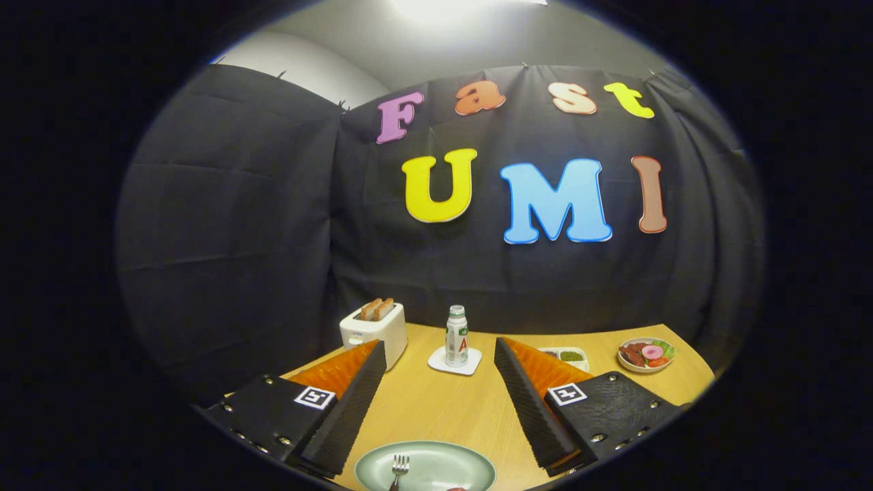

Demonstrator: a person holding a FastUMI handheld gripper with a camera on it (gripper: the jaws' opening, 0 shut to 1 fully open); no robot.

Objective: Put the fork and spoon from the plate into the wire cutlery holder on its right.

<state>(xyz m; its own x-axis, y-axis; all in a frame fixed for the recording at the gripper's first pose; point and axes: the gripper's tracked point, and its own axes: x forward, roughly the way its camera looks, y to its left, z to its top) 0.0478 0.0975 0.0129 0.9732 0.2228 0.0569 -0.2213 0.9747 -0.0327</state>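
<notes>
Gripper view: the gripper [436, 395] is wide open and empty above a green plate [464, 470] holding a fork [398, 469]. Descending squarely over the fork's handle should give a secure pinch.

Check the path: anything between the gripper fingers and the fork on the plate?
Nothing visible. The gripper is open, and the fork lies on the plate just below and between its fingers, with bare table around. The bottle and toaster stand well beyond.

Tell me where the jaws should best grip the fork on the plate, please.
Probably the neck just below the tines, from above. The fork lies flat on the green plate, tines pointing away, its handle cut off from view. The open gripper has its jaws spread wide, holding nothing.
</notes>
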